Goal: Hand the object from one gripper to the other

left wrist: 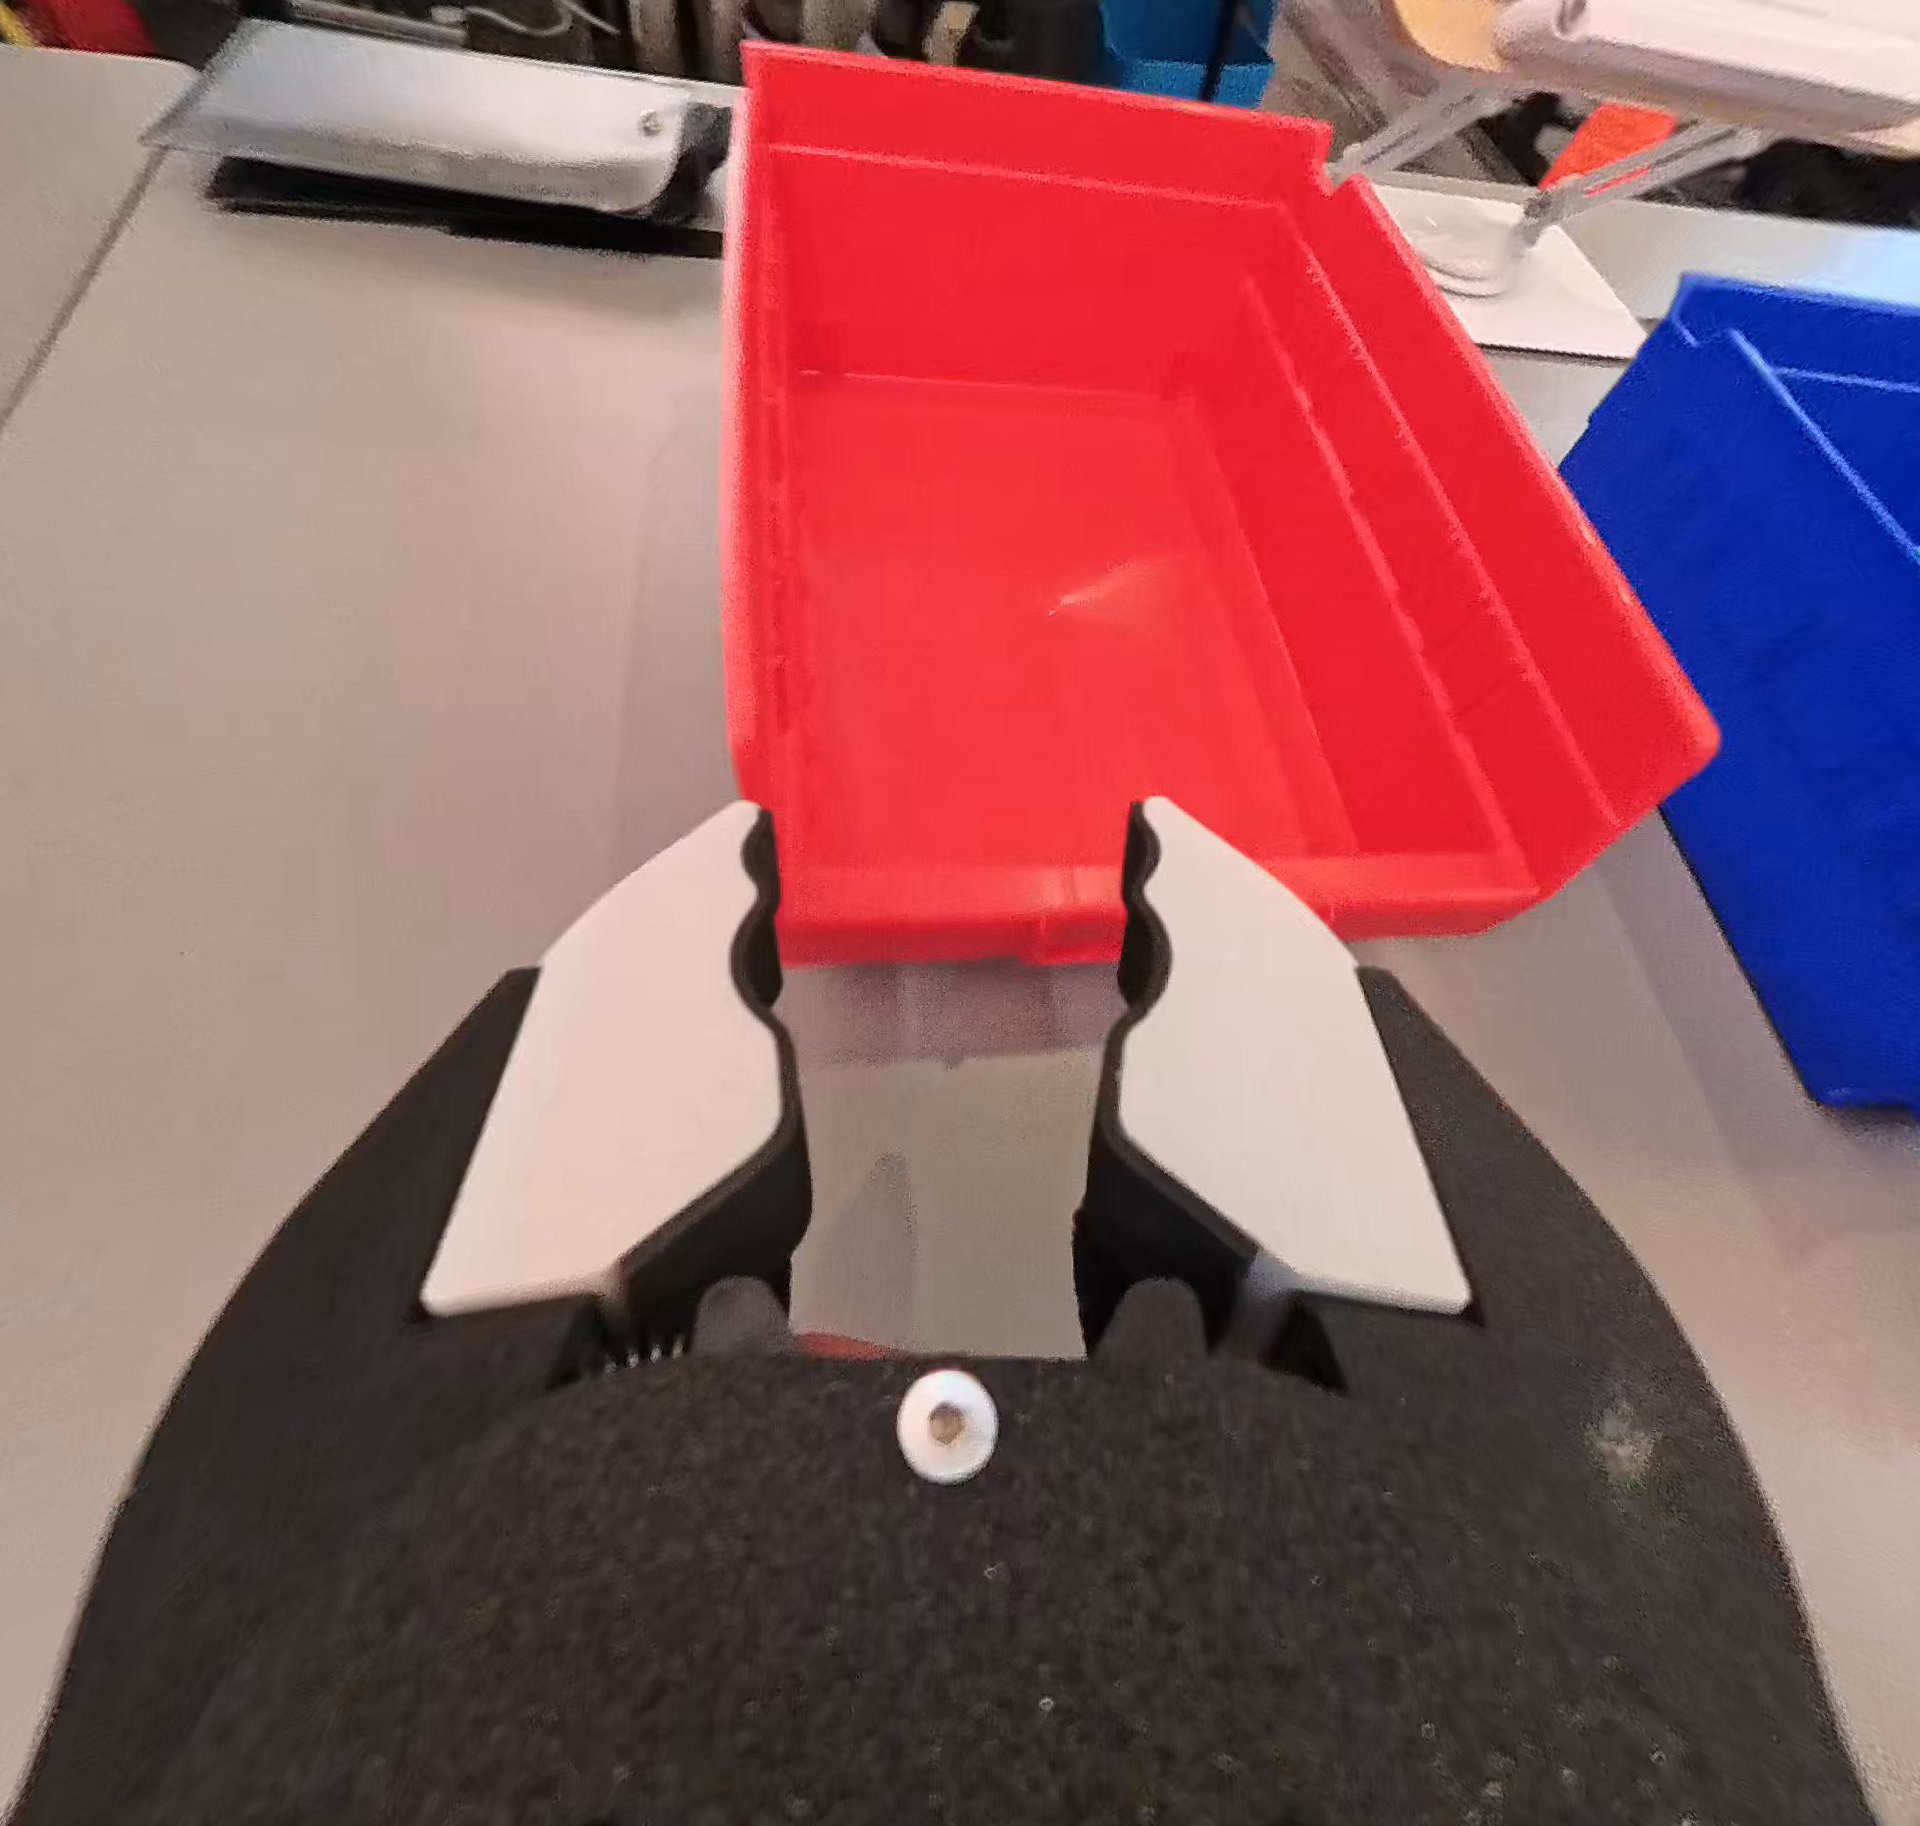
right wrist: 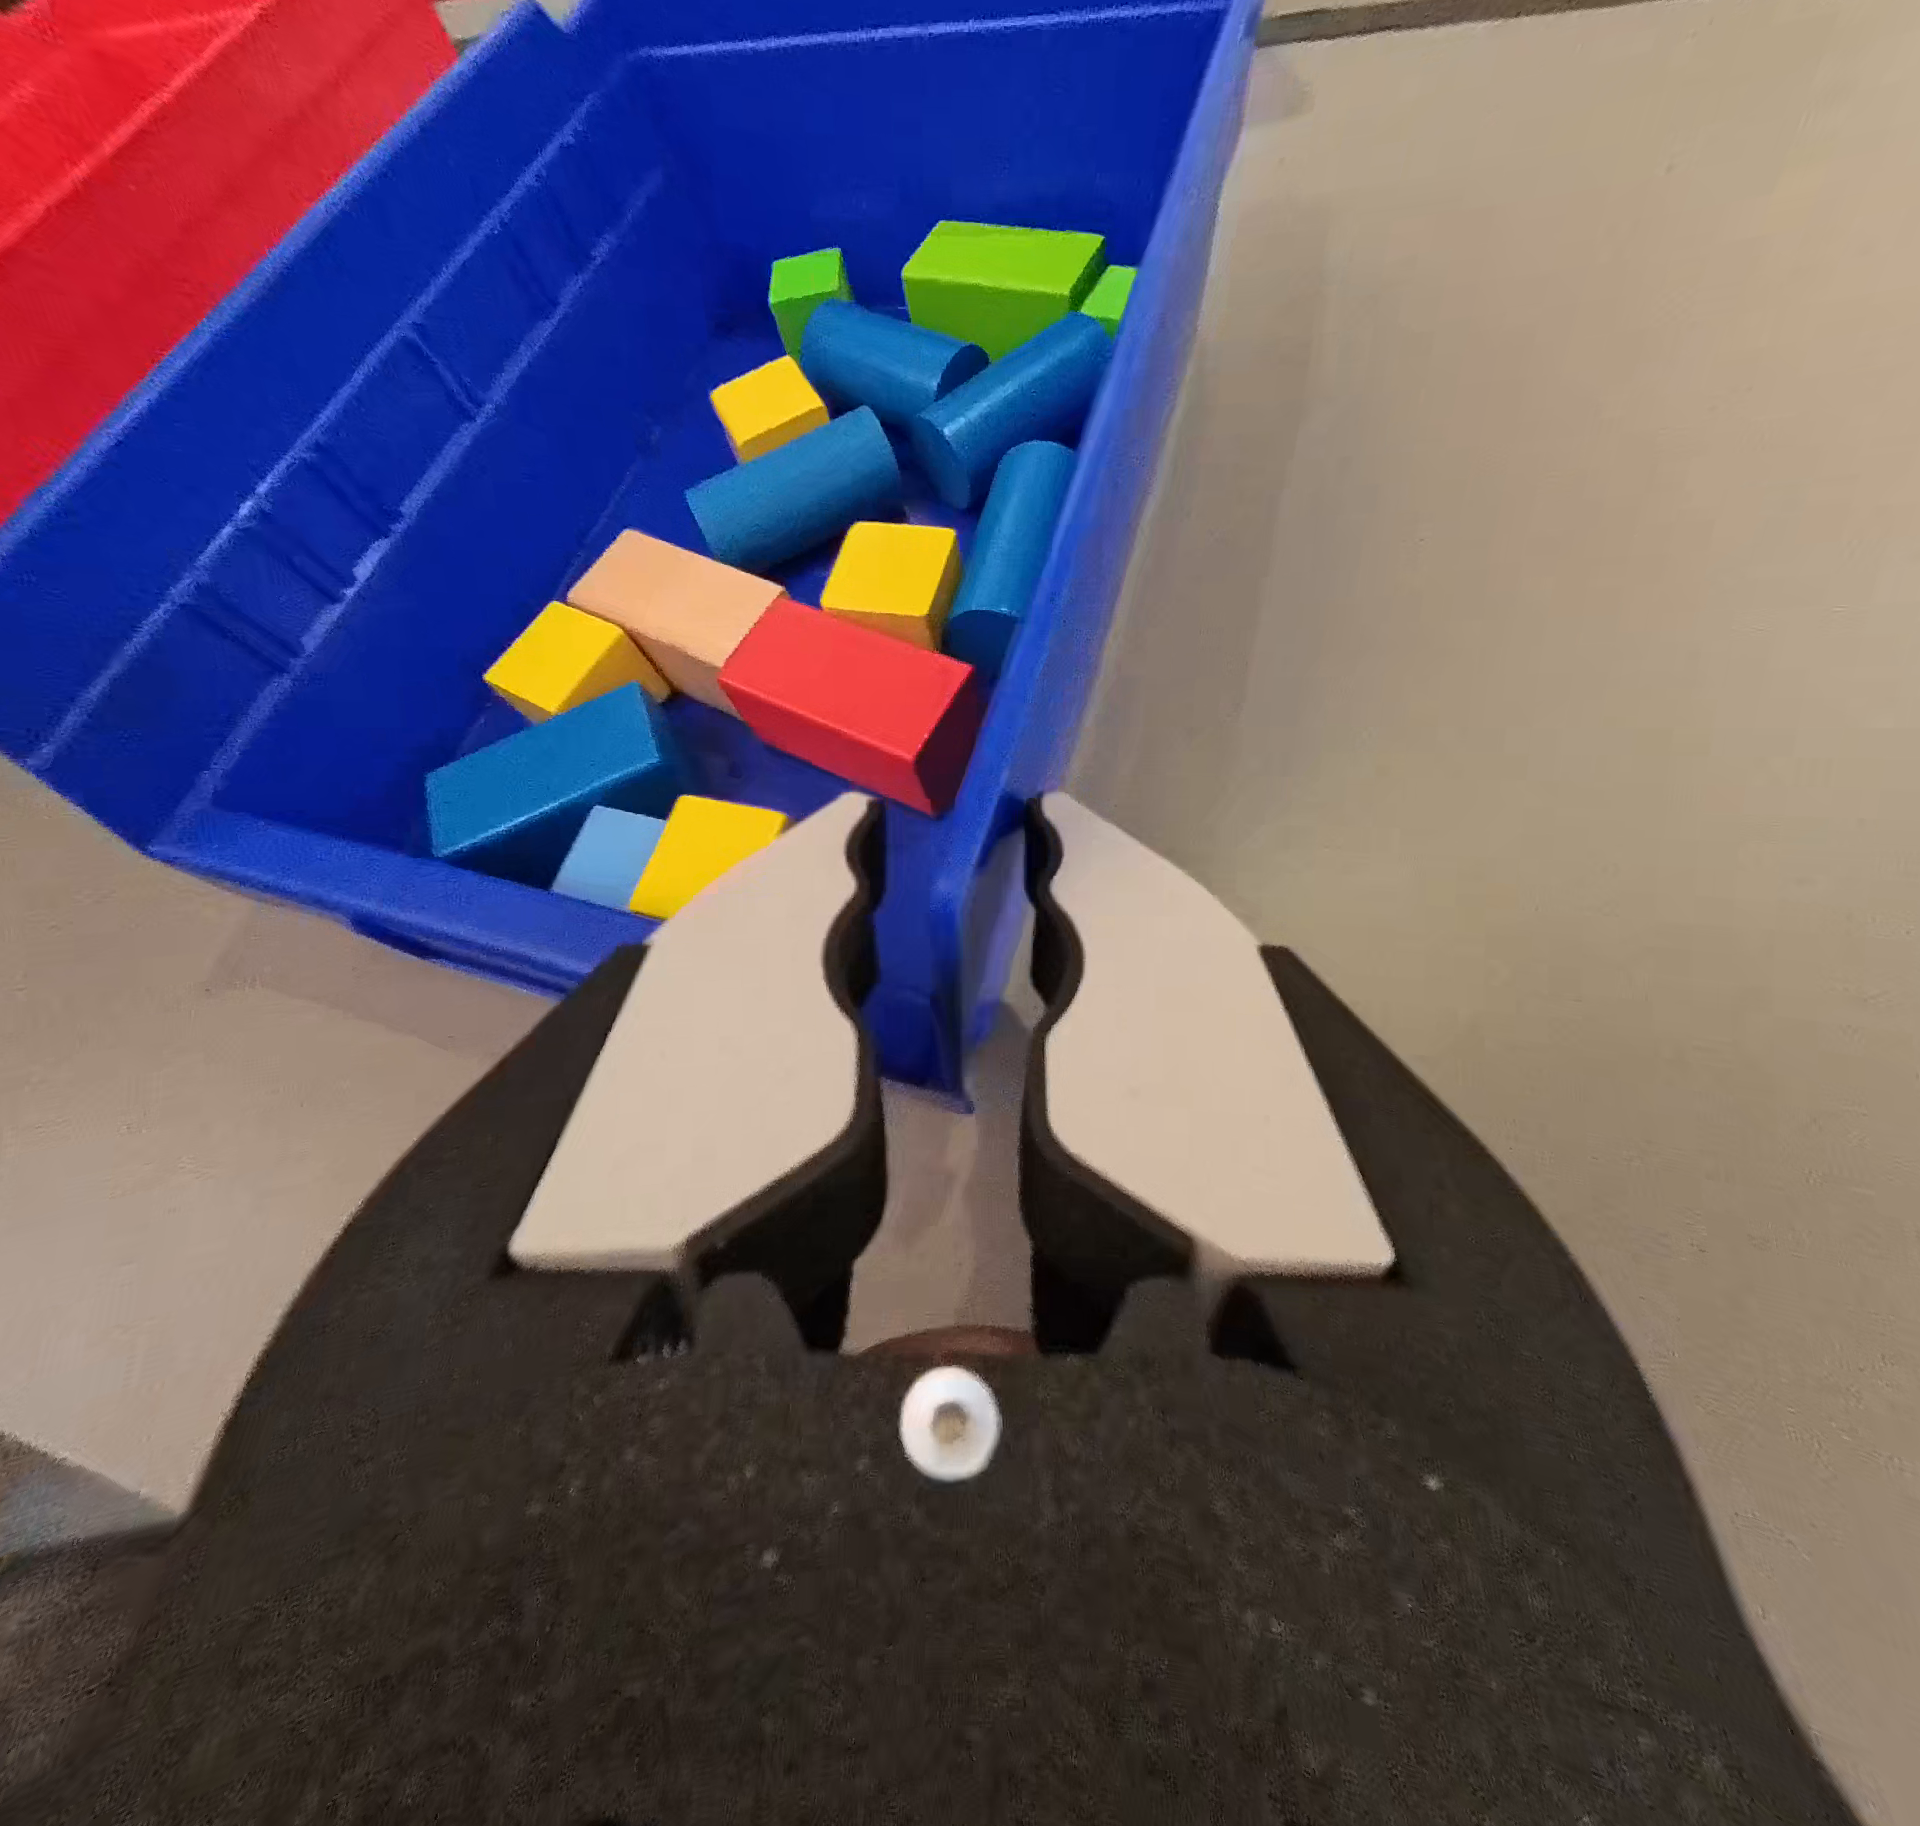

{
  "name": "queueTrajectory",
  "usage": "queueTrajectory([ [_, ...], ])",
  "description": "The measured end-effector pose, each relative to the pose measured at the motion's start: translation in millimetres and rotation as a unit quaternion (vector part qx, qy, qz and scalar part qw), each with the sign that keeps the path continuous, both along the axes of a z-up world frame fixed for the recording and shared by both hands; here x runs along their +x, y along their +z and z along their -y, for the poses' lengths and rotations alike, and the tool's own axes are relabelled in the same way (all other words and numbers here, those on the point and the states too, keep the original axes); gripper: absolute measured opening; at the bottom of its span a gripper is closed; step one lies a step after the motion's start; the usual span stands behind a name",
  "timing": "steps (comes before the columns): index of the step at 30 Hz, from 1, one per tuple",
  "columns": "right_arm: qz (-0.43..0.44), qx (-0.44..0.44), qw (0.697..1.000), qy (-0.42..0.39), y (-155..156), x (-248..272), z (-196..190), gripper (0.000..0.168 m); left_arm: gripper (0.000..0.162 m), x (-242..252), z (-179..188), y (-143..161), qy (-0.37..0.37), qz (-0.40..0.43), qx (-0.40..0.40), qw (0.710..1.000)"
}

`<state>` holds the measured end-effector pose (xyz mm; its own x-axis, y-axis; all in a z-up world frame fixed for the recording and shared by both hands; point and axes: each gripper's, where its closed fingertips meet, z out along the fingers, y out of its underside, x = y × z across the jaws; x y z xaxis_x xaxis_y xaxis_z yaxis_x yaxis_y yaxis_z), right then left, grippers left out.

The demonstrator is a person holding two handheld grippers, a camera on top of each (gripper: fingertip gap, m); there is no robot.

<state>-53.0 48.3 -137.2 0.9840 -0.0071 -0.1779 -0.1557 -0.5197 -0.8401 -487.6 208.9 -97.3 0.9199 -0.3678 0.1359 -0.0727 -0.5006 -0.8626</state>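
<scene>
Left gripper (left wrist: 951,820) jaws spread, nothing held, before red bin (left wrist: 1091,166). Right gripper (right wrist: 951,820) jaws parted, straddling blue bin (right wrist: 1174,529) wall; only right wrist view shows blocks (right wrist: 847,701) inside.

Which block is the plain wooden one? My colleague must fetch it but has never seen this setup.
Find the blue bin of blocks beside the empty red bin. In its nearer half, the plain wooden block lies between a yellow cube and the long red block. It alone is unpainted tan.
</scene>
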Motion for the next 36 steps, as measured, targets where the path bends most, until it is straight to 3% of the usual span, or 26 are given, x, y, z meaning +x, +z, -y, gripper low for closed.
queueTrajectory([
  [2, -0.017, -0.005, 1.000, -0.004, 3, 9, 0, 0.030, 0.052, 13, -17, -13, -0.016, -0.020, -0.012, 1.000],
  [4, -0.003, -0.010, 1.000, -0.010, 5, 19, -1, 0.045, 0.049, 25, -29, -27, -0.025, -0.033, -0.033, 0.999],
  [5, -0.001, -0.020, 1.000, 0.000, 3, 17, -1, 0.040, 0.038, 31, -33, -31, -0.028, -0.038, -0.037, 0.998],
  [7, 0.002, -0.056, 0.998, 0.023, -6, 7, 0, 0.029, 0.000, 32, -39, -37, -0.011, -0.055, -0.043, 0.998],
  [9, 0.029, -0.058, 0.998, -0.013, -8, 8, -2, 0.011, 0.000, 26, -42, -34, 0.027, -0.067, -0.038, 0.997],
  [15, 0.053, -0.056, 0.996, -0.051, -9, -22, -21, 0.010, 0.000, -29, -32, 21, 0.108, -0.024, 0.016, 0.994],
  [18, 0.073, -0.057, 0.995, -0.030, -9, -42, -42, 0.010, 0.000, -39, -29, 26, 0.084, 0.003, 0.031, 0.996],
  [20, 0.067, -0.062, 0.995, -0.027, -9, -44, -52, 0.006, 0.000, -27, -26, 13, 0.045, 0.002, 0.018, 0.999],
  [24, 0.067, -0.066, 0.995, -0.014, -9, -51, -53, 0.004, 0.052, 4, -33, -12, 0.004, 0.035, -0.010, 0.999],
  [26, 0.068, -0.063, 0.996, -0.004, -8, -54, -53, 0.004, 0.059, 2, -45, -22, 0.016, 0.018, -0.019, 1.000],
  [30, 0.085, -0.045, 0.995, 0.013, -4, -54, -51, 0.006, 0.054, -6, -44, -23, 0.031, -0.019, -0.007, 0.999],
  [34, 0.087, -0.008, 0.995, 0.036, 9, -46, -31, 0.032, 0.057, -19, -20, -7, 0.024, -0.004, 0.011, 1.000],
  [36, 0.092, 0.041, 0.994, 0.047, 23, -42, -23, 0.034, 0.056, -43, -28, 1, 0.047, -0.019, 0.039, 0.998],
])
